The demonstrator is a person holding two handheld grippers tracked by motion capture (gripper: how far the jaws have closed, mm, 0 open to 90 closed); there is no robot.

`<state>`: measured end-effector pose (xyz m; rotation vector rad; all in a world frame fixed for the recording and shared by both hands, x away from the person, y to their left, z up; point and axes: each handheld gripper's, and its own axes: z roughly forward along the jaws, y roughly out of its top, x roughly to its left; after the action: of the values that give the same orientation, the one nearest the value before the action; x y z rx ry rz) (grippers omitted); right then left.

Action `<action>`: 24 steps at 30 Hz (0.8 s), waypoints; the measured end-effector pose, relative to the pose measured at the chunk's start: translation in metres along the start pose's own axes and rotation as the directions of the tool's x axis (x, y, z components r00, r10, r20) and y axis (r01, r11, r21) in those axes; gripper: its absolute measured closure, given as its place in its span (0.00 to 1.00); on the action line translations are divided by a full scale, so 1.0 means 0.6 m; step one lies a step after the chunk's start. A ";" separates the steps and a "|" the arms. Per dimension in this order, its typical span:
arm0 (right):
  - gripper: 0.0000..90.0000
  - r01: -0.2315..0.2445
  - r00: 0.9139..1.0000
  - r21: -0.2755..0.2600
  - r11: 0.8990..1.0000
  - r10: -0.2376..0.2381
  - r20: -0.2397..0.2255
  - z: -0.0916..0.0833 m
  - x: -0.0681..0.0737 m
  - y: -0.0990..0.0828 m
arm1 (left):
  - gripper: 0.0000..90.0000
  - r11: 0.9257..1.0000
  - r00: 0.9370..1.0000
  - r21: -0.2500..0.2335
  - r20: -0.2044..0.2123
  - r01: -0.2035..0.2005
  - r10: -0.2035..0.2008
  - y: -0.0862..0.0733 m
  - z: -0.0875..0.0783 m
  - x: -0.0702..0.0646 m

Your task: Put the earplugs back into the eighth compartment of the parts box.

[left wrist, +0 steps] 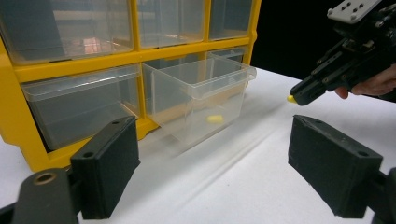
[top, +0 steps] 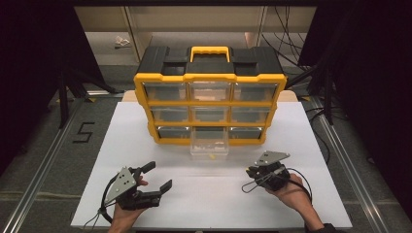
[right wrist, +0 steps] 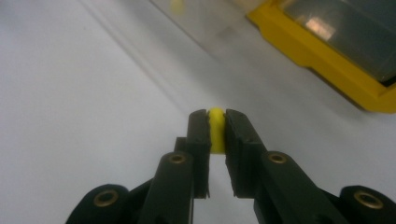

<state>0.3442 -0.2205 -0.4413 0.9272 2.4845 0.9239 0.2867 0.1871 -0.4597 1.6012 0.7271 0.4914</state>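
The right tool [right wrist: 216,128] is clenched on a small yellow piece [right wrist: 215,126], pinched between its jaw tips just above the desk [top: 145,145], near the front right corner. The left tool [left wrist: 212,163] hangs released near the front left corner, jaws wide apart and holding nothing. Between them, toward the back edge, a clear drawer [left wrist: 205,88] stands pulled out of the bottom row of the yellow organizer [top: 210,77], with another yellow piece [left wrist: 215,119] already lying inside. By my reading, the pick is done; what remains is carrying this piece to the drawer, dropping it in, and probably pushing the drawer shut.
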 end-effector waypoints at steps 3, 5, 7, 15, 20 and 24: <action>0.90 -0.018 1.000 -0.051 0.999 0.018 0.000 -0.005 0.001 0.004 | 0.18 1.000 1.000 0.000 -0.001 0.000 0.000 0.000 0.000 0.000; 0.90 -0.031 1.000 -0.078 0.996 0.031 -0.005 -0.007 0.001 0.005 | 0.18 1.000 1.000 0.000 0.000 0.000 0.000 0.000 0.000 0.000; 0.90 -0.038 0.999 -0.102 0.994 0.037 -0.007 -0.009 0.001 0.006 | 0.18 1.000 1.000 0.000 0.000 -0.001 0.001 0.000 0.000 0.000; 0.90 -0.079 0.997 -0.184 0.980 0.076 -0.027 -0.013 0.003 0.011 | 0.18 1.000 1.000 0.000 0.000 -0.001 0.001 0.000 0.000 0.000; 0.90 -0.088 0.996 -0.223 0.971 0.082 -0.034 -0.010 0.009 0.021 | 0.18 1.000 1.000 -0.001 -0.001 0.000 0.000 0.000 0.000 0.001; 0.90 -0.080 0.997 -0.253 0.964 0.076 -0.028 -0.013 0.014 0.030 | 0.18 1.000 1.000 -0.002 -0.002 0.000 0.000 0.000 0.000 0.001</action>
<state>0.3427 -0.2079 -0.4241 0.9378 2.2871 1.2472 0.2872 0.1879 -0.4597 1.5990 0.7279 0.4937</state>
